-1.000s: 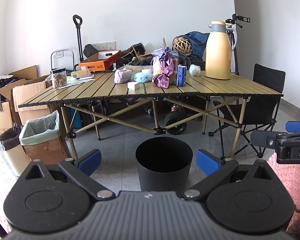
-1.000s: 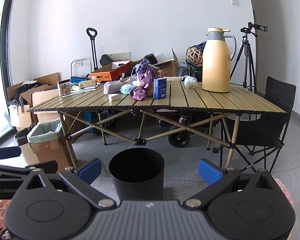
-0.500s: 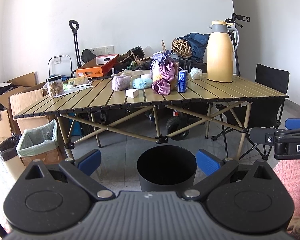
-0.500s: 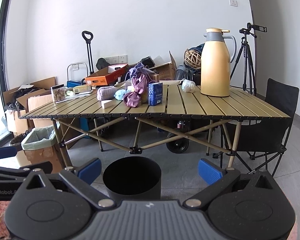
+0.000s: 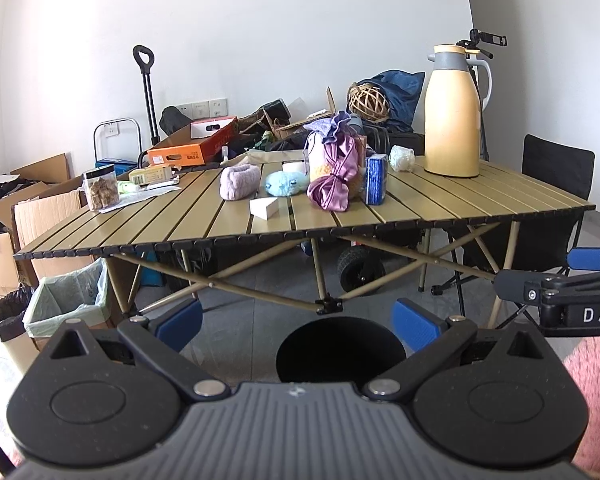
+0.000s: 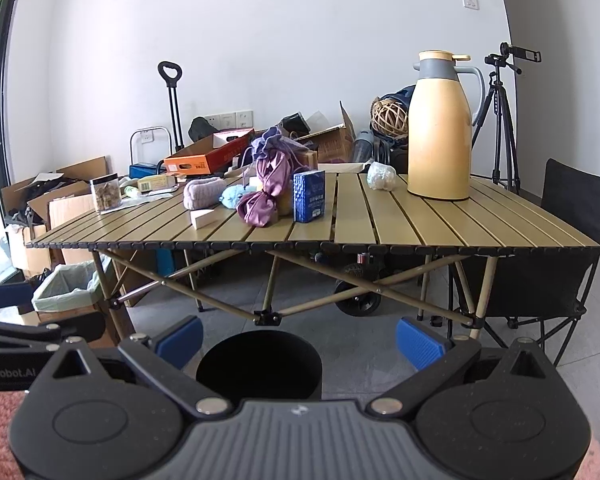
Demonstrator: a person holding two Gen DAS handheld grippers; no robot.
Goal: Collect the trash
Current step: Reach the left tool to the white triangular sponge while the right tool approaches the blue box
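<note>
Both your claws [image 5: 296,322] [image 6: 298,340] gape wide, empty | black bin [image 5: 340,350] on floor below counter [image 6: 380,224] front edge | risk: you clip that edge reaching in.

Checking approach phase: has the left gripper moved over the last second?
Yes. The left gripper rose: the black bin sits lower in its view and more tabletop shows.

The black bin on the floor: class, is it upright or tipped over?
Upright. The black bin stands on the floor, its round open mouth facing up; what it holds cannot be told.

Both grippers: black ribbed bodies w/ blue-padded fingers [image 5: 414,322].
</note>
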